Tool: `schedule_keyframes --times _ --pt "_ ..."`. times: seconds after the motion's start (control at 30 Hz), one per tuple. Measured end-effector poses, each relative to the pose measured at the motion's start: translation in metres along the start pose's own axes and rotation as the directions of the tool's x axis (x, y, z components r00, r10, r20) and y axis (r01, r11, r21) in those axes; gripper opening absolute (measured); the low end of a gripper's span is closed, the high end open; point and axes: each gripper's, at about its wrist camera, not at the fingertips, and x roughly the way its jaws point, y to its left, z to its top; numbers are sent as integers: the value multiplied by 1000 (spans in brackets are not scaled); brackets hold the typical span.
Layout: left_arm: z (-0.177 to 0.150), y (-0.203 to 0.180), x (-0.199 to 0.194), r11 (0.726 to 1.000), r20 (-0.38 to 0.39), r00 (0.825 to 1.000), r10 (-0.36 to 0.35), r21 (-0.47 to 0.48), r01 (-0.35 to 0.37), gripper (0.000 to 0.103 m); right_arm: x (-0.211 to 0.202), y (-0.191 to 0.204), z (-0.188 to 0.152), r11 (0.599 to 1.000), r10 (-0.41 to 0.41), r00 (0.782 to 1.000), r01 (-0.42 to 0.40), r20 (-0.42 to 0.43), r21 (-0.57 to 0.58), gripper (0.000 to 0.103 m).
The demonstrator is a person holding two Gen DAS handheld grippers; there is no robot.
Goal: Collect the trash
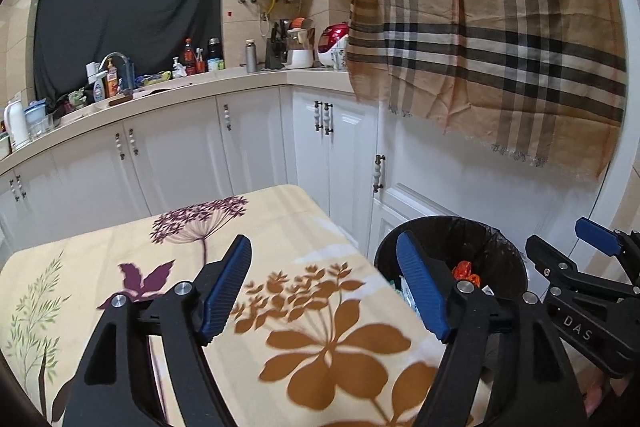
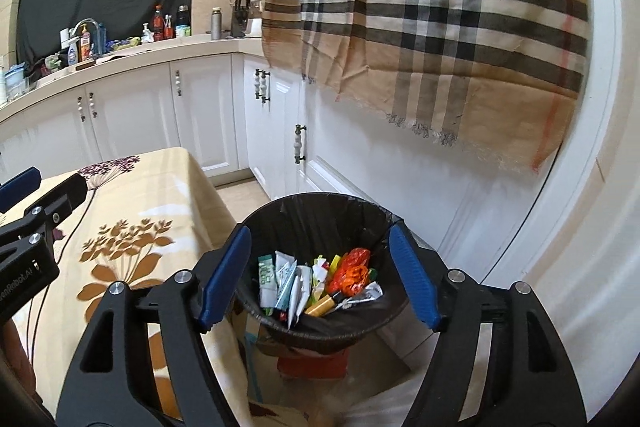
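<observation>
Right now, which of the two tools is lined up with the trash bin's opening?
The right tool: its open blue fingers frame the black-lined trash bin and the wrappers inside. The left tool frames the flowered tablecloth instead, bin off to its side.

Left wrist cam looked down over the table (image 1: 280,307), bin (image 1: 500,247) at right; right cam sat close above the bin (image 2: 256,311). Both shared table, bin, counter (image 1: 240,79).

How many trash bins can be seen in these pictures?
1. The black trash bin stands on the floor beside the floral-cloth table, below the right gripper, with wrappers inside. Others may be hidden.
</observation>
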Motion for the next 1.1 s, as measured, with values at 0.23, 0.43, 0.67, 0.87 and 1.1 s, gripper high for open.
schedule_keyframes --times 0.23,0.43,0.67,0.87,1.1 --pt "-11 12 -25 1000 12 1000 12 -22 -12 76 -22 6 -11 1000 7 1000 -7 17 -5 74" --pt "-16 12 -35 1000 18 1000 16 -19 -16 77 -36 6 -14 1000 6 999 -6 38 2 74" --pt "-19 15 -44 1000 28 999 18 -20 -18 77 -47 4 -15 1000 -3 998 2 58 6 74" --pt "-19 18 -48 999 29 999 16 -31 -15 77 -53 2 -16 1000 -5 998 5 67 7 75" --pt "-18 20 -52 999 36 999 16 -35 -15 77 -56 1 -16 1000 -8 997 8 71 8 75"
